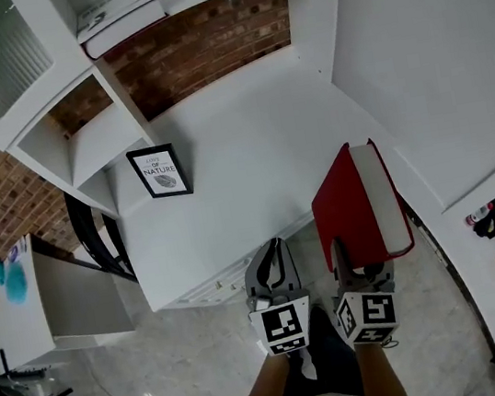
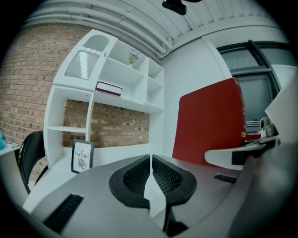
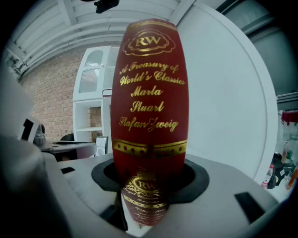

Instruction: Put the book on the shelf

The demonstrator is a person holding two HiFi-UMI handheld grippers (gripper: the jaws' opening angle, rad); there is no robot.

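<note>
Brick wall [image 1: 196, 47] is seen behind a white desk [image 1: 247, 136], and a white shelf [image 1: 79, 135] stands at the desk's left end in the head view. Right of the shelf and well apart from it, near the desk's front right corner, the red book [image 1: 346, 205] is held upright in the air. Its spine is turned toward the right gripper [image 1: 363, 265], whose jaws are clamped on the spine's lower end. Gold lettering on the spine is shown only in the right gripper view, while the cover and page edge are shown in the head view. The left gripper [image 2: 151, 160] is closed on nothing, its pads all but meeting. A small plant [image 2: 134, 57] in an upper compartment of the shelf is shown only in the left gripper view. A second book [image 1: 122, 21] lies flat in a compartment above the brick-backed opening. A frame [image 1: 160, 172] stands on the desk just beside the shelf's foot.
</note>
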